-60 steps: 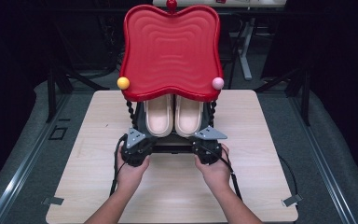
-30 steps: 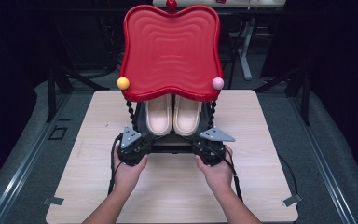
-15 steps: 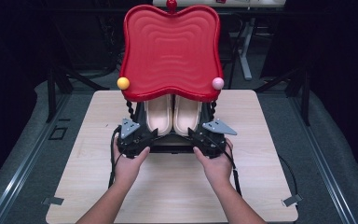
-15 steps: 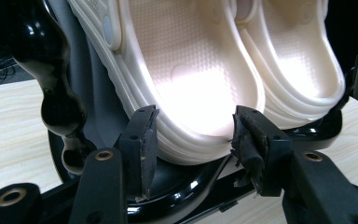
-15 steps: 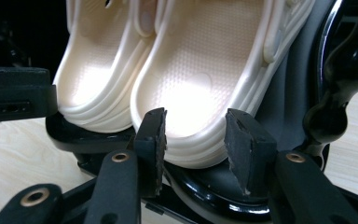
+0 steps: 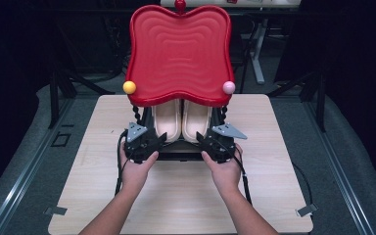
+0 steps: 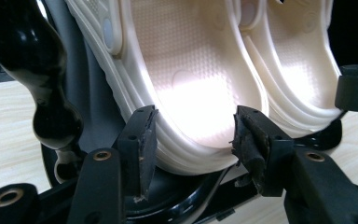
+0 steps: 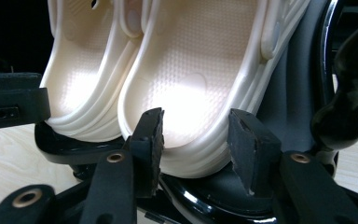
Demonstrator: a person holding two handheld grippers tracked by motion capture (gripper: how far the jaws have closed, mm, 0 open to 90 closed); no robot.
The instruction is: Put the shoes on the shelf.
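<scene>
- The wooden table (image 6: 274, 196) fills the middle of the room, and a black-framed rack (image 6: 176, 152) stands on its far half, roofed by a big red wavy tray (image 6: 178, 54) with a yellow ball (image 6: 129, 87) on its left corner and a pink ball (image 6: 229, 87) on its right.
- Under that red tray sit two cream clogs side by side, heels toward the person: the left clog (image 6: 167, 120) and the right clog (image 6: 196, 120), both resting on the rack's lower shelf.
- The left gripper (image 6: 152, 142) is at the near left of the rack. Its jaws have just been opening and now stand released, one on each side of the left clog's heel (image 7: 191, 149) without pinching it.
- The right gripper (image 6: 206, 143) mirrors it at the near right. Its jaws have also just been opening and stand loose around the right clog's heel (image 8: 191, 149).
- Risks, as I judge them: the heel rims are rounded and soft, so a shallow bite could slip off as the pads close.
- The clogs touch each other, so dragging one unevenly could skew or tip its neighbour off the shelf.
- The low red tray and the beaded black posts (image 7: 51, 107) crowd both hands, so lifting too early could knock the rack.
</scene>
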